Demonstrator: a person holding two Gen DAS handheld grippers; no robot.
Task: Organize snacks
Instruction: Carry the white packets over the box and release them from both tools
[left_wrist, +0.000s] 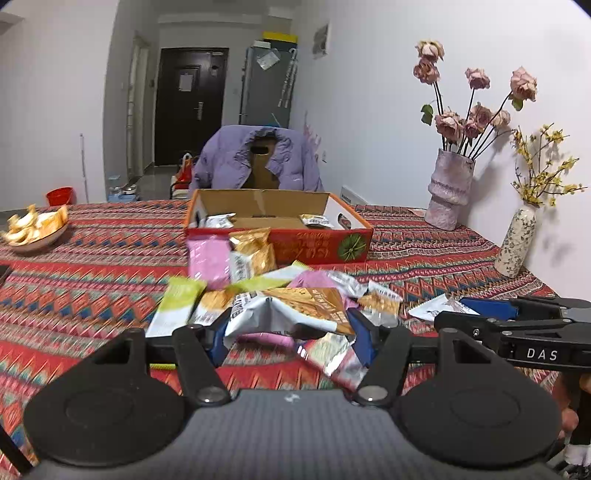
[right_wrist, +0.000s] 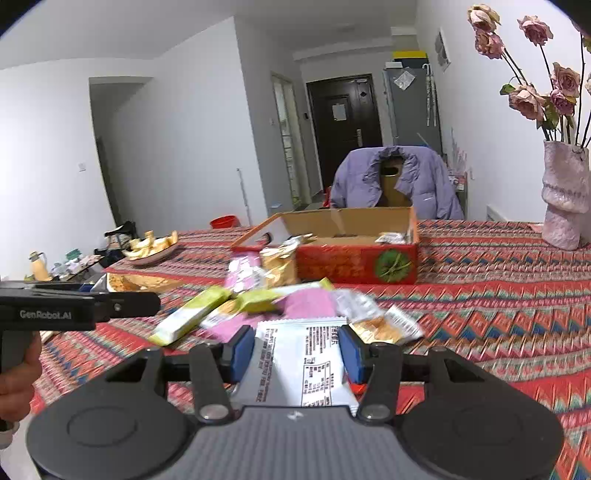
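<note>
Covering the table from edge to edge, the patterned cloth carries everything we see. At twelve o'clock sits the red cardboard box, open, with a few packets inside. Toward six o'clock of it sprawls the snack pile. Our left gripper clenches a crumpled orange-and-silver packet, lifted over the pile. Our right gripper clamps a white packet, printed side up, between its blue pads.
</note>
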